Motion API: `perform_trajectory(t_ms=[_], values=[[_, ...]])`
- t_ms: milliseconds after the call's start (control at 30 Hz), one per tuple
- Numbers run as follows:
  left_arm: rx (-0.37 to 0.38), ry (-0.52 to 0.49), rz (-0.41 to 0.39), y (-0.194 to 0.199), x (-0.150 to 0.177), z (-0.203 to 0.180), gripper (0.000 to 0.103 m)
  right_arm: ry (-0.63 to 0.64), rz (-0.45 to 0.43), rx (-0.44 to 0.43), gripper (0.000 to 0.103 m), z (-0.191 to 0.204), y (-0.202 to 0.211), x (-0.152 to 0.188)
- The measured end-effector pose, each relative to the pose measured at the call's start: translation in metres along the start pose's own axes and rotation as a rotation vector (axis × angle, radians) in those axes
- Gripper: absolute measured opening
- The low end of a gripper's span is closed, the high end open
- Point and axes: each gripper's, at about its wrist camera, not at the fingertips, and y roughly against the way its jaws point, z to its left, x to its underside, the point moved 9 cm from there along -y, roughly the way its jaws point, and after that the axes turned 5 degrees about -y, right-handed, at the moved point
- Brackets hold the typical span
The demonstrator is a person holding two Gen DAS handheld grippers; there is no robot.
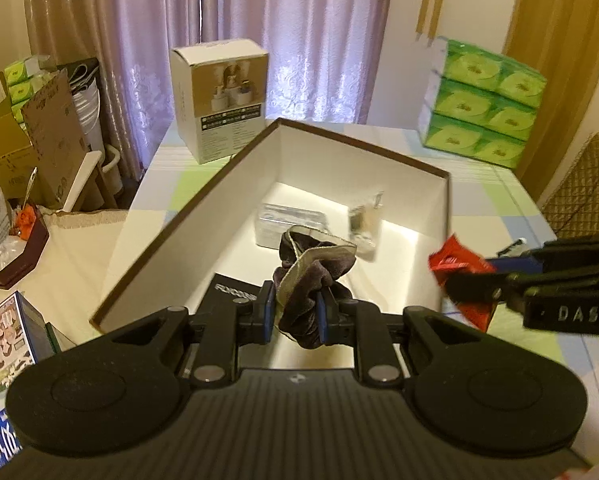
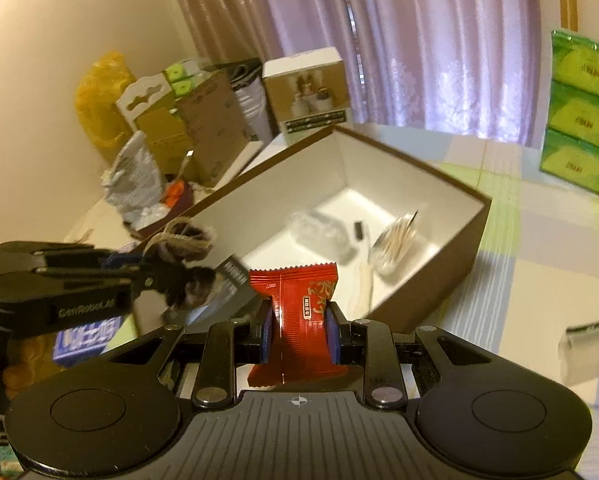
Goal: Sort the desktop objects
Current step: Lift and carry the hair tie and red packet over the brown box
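Fingers: left gripper pinched on a dark purple velvet scrunchie with a beige band, held above the near end of the brown cardboard box with white interior. Right gripper clamped on a red foil snack packet with gold lettering, held just outside the box's near right wall.

Box contents: clear plastic case mid-floor; clear packet of wooden toothpicks toward the right wall; black printed card at the near end.

Table's far edge: white-and-tan product carton at left; stacked green tissue packs at the right corner.
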Motion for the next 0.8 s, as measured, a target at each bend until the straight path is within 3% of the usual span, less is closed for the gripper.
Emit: perform_trajectory(t_ms=[367,800], values=[[-0.003,-0.016,0.075,-0.071,-0.025,0.031,0.017,-0.048,0.012,0.118,0.024,-0.038,-0.048,-0.046],[-0.003,-0.012,0.116,-0.12,-0.037,0.041,0.017,-0.054,0.04,0.177,0.024,-0.062,-0.07,-0.056]])
